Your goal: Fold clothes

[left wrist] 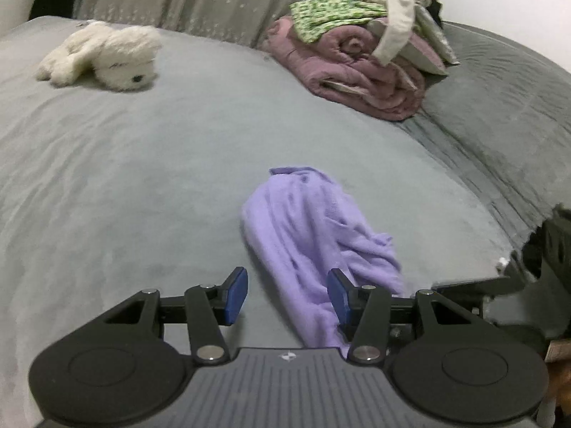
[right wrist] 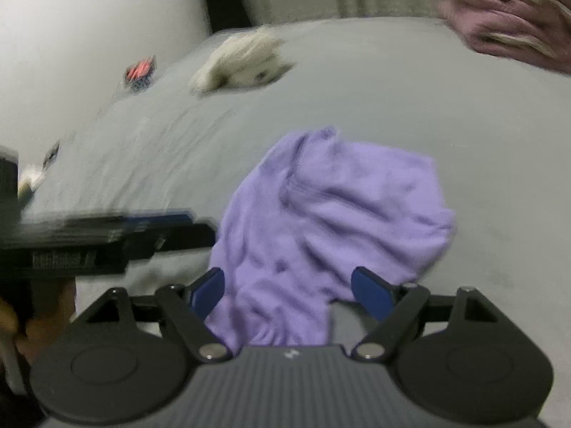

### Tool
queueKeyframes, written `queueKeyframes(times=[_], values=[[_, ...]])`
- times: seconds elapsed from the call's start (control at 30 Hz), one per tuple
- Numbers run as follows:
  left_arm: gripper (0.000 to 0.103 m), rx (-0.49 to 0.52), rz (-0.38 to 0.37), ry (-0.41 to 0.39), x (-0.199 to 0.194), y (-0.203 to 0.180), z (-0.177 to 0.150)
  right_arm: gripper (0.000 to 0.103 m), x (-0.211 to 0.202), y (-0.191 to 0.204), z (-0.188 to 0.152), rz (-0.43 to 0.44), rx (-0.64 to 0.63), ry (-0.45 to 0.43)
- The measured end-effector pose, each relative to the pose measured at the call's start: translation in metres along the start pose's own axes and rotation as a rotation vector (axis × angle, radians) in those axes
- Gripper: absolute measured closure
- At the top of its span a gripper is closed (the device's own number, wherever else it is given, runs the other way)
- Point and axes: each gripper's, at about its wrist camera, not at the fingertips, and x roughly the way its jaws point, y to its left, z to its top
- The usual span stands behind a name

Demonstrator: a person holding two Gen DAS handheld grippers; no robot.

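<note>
No readable writing shows on either tool. On a grey, soft-napped bed (left wrist: 142, 164), a white plush toy (left wrist: 103, 55) lies at far left. The left claw (left wrist: 287, 296) angles downward, jaws parted, gripping nothing, the crumpled lilac fleece garment (left wrist: 314, 235) lying between its blue pads. The right claw (right wrist: 289, 294) likewise stands parted over the same garment (right wrist: 332, 210), pads not pressing. A rolled mauve blanket (left wrist: 360, 75) carries heaped clothes (left wrist: 367, 10) at right.

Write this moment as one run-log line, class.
stage: fold clothes, start | lilac garment: crumpled on grey bed | left gripper: open, garment edge between fingers | right gripper: open over garment | unfolded pile: behind
</note>
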Motion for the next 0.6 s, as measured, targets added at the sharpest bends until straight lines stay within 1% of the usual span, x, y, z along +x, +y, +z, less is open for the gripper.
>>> queueKeyframes(times=[0.03,0.07,0.1,0.13,0.23,0.3,0.33,0.4,0.5,0.53,0.6], values=[[0.055,-0.017,0.005,-0.002,-0.001,0.003,0.001,0.09,0.005,0.004,-0.001,-0.016,-0.025,0.023],[0.055,-0.033,0.009,-0.002,-0.002,0.006,0.001,0.09,0.005,0.003,-0.002,-0.027,-0.018,0.027],[0.055,-0.043,0.008,0.002,-0.002,0.009,-0.002,0.091,-0.001,0.0,0.0,-0.031,0.001,0.009],[0.055,-0.054,0.006,0.005,-0.002,0.012,-0.004,0.092,-0.012,-0.007,0.003,-0.048,0.019,-0.029],[0.055,-0.054,-0.007,0.037,0.004,0.011,-0.008,0.093,-0.057,-0.038,0.013,-0.171,0.092,-0.172],[0.055,-0.033,0.001,0.053,0.01,0.006,-0.009,0.093,-0.082,-0.064,0.014,-0.273,0.166,-0.219],[0.055,-0.02,0.007,0.059,0.012,0.004,-0.011,0.093,-0.091,-0.077,0.012,-0.335,0.189,-0.228],[0.055,0.006,0.019,0.071,0.017,-0.001,-0.014,0.093,-0.092,-0.094,0.006,-0.492,0.211,-0.196],[0.055,0.029,0.039,0.066,0.019,-0.004,-0.018,0.093,-0.093,-0.12,-0.003,-0.731,0.24,-0.143],[0.055,0.032,0.038,0.066,0.019,-0.004,-0.02,0.093,-0.09,-0.126,-0.004,-0.766,0.261,-0.122],[0.055,0.035,0.04,0.066,0.018,-0.005,-0.021,0.091,-0.081,-0.13,-0.006,-0.745,0.265,-0.074]])
